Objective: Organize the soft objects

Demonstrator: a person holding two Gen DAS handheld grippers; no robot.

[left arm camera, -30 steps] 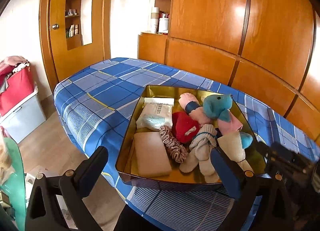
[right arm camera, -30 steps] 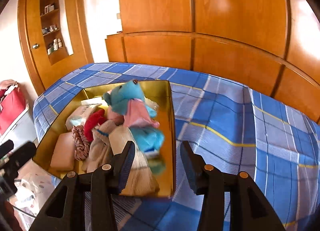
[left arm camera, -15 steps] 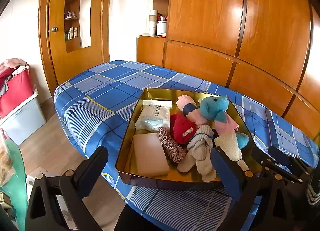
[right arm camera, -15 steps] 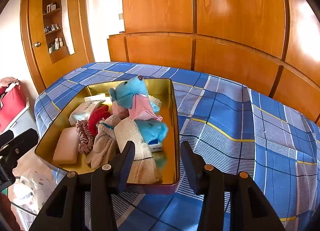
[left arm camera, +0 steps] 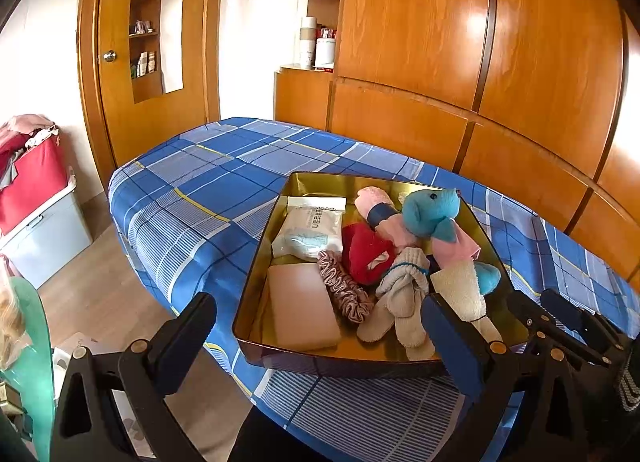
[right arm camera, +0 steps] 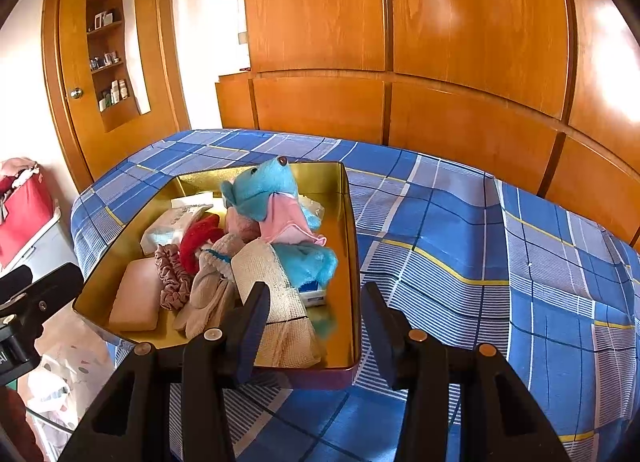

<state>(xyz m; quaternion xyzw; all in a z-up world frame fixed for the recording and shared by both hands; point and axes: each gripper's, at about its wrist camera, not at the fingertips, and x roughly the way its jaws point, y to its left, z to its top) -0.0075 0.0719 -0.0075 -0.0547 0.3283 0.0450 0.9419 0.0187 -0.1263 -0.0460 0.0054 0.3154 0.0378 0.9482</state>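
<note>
Soft objects fill a gold tin [left arm camera: 256,290] that sits on the bed [left arm camera: 208,190] with its blue plaid cover: a blue plush toy [left arm camera: 430,210], a red cloth [left arm camera: 362,248], a pink scrunchie [left arm camera: 344,288], grey socks [left arm camera: 400,298], a beige pad [left arm camera: 302,312], a white packet [left arm camera: 310,228] and a cream mesh cloth [right arm camera: 276,282]. Both tongs hang at the tin's near edge, holding nothing. The left tongs [left arm camera: 320,342] are spread wide; the right tongs [right arm camera: 314,318] stand parted more narrowly over the tin's right corner. Wooden wardrobe panels [right arm camera: 460,42] rise behind the bed.
</note>
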